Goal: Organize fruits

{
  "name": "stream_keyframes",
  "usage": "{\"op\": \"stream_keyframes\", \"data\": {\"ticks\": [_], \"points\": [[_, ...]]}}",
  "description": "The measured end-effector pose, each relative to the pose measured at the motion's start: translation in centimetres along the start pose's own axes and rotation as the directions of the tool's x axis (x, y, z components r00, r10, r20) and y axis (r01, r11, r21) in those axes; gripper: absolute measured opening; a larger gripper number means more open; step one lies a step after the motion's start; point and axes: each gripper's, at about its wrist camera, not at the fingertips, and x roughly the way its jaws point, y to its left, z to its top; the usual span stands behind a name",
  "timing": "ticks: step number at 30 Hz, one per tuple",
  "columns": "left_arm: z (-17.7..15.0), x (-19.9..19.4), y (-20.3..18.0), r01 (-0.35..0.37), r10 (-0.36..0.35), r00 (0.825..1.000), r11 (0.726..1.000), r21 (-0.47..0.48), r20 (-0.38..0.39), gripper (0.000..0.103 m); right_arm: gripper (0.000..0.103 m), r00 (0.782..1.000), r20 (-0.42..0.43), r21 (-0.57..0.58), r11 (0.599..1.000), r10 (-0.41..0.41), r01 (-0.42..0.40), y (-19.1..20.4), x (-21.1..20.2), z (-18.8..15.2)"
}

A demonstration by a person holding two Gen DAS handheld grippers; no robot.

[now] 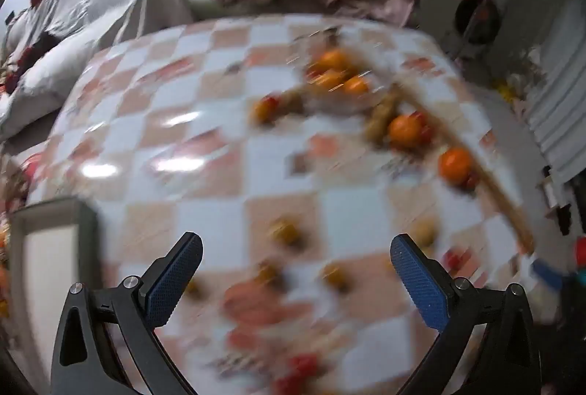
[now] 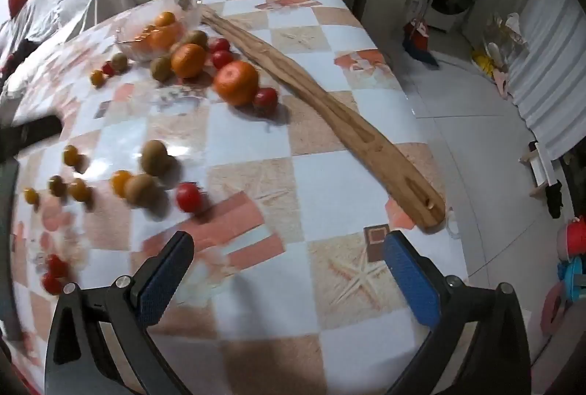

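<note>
Both claws, left gripper and right gripper, spread empty above loose fruit mid-frame, probably poised to choose a first piece.

The left tongs stand spread wide, their two blue ribbed pads far apart with nothing caught between them, and they tilt steeply downward. In the left wrist view one pad sits at about 7 o'clock and the other at about 5 o'clock. The right tongs gape just as wide and hold nothing, pitched down at much the same steep angle, black arms splaying out from the bottom edge.
</note>
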Motion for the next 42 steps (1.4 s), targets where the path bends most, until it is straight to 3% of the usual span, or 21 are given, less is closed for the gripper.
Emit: {"op": "stream_keyframes", "data": {"ticks": [4,7,12,42], "points": [[-1.8,-0.3,2.9,-0.084,0.085,0.995,0.996,0.016,-0.048,0.103,0.103,0.995,-0.048,0.004,0.997,0.082,-0.082,1.8,-0.9,0.6],[-2.6,0.3,5.0,-0.094,0.093,0.988,0.996,-0.004,-0.126,0.103,0.103,0.99,-0.082,-0.006,0.994,0.111,-0.112,3.6,-1.0,0.9],[-3.2,0.6,7.4,-0.118,0.108,0.978,0.992,-0.047,-0.179,0.103,0.103,0.986,-0.108,-0.013,0.991,0.128,-0.13,5.5,-1.0,1.3],[-2.9,1.8,7.4,-0.124,0.112,0.971,0.991,-0.048,-0.209,0.103,0.103,0.978,-0.158,-0.004,0.991,0.134,-0.136,6.3,-0.2,1.5]]}}
